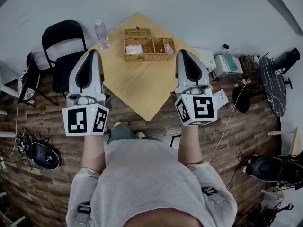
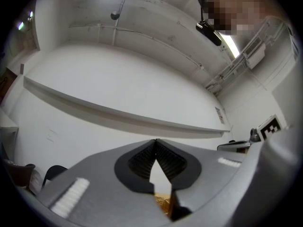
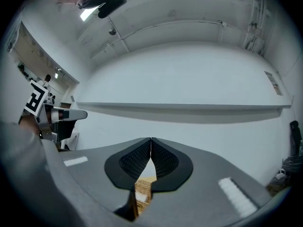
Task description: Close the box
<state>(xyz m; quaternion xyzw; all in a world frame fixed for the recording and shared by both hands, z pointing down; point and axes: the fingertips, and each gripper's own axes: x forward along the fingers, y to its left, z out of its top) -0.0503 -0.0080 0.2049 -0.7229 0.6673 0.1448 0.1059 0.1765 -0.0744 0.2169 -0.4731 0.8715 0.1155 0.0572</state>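
A wicker box (image 1: 148, 48) with inner compartments sits at the far side of the yellow table (image 1: 137, 86), its lid (image 1: 138, 32) swung open behind it. White items lie in its compartments. My left gripper (image 1: 94, 53) is held up near the table's left edge, shut and empty. My right gripper (image 1: 184, 54) is held up near the right edge, likewise shut and empty. Both are well short of the box. In the left gripper view the left gripper's (image 2: 155, 142) tips meet against the white wall. A sliver of the wicker box (image 3: 143, 188) shows below the right gripper's (image 3: 151, 139) touching tips.
A clear plastic bottle (image 1: 102, 34) stands on the table left of the box. A black folding chair (image 1: 65, 56) is at the table's left. A white appliance (image 1: 227, 65), cables and bags lie on the wooden floor to the right.
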